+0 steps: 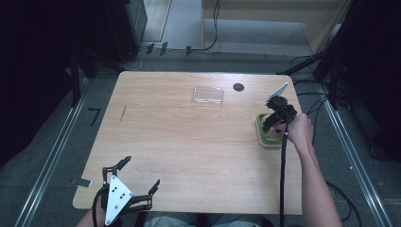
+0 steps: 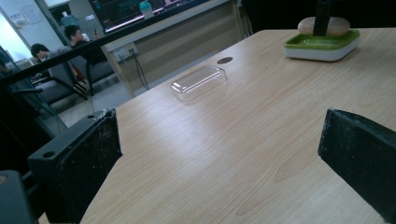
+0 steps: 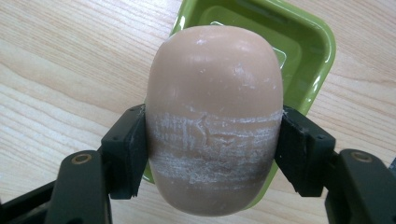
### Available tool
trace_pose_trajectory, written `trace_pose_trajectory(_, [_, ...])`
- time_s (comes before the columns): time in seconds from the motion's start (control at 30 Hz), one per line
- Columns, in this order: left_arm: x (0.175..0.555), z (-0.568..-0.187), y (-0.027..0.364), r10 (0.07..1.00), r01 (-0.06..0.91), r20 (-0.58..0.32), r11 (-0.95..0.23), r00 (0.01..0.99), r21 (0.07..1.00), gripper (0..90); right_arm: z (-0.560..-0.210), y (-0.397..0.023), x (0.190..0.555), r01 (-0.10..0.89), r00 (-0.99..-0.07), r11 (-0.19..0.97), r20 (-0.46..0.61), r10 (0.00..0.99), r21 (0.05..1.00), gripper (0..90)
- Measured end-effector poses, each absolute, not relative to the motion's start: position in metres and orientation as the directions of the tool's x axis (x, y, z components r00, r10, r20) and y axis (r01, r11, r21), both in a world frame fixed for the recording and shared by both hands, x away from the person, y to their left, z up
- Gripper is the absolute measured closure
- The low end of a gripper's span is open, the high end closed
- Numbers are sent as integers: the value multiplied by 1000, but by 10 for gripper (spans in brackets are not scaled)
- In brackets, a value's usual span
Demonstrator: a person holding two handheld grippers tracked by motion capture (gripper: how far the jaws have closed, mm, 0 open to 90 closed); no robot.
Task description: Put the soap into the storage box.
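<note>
Right gripper holds the beige soap tight by its sides, above the green dish near the surface edge; the soap is smooth and scraped, so it may slip out and miss the dish

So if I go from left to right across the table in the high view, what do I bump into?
Left claw → clear plastic lid → small dark round spot → green soap dish, with the right claw holding the soap over it.
</note>
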State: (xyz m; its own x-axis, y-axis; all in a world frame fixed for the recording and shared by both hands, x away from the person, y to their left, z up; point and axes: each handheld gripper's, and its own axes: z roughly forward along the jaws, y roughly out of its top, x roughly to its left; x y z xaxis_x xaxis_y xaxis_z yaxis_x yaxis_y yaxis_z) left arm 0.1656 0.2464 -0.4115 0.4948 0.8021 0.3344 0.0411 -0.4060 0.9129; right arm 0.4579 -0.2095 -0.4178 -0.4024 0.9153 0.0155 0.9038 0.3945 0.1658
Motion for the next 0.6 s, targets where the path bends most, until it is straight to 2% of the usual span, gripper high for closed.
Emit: trace_pose_trajectory(0.6, [166,-412,246,802,41,335,-406,495,913,0,-428,-219,464,932,-324,310,47,945,187,334])
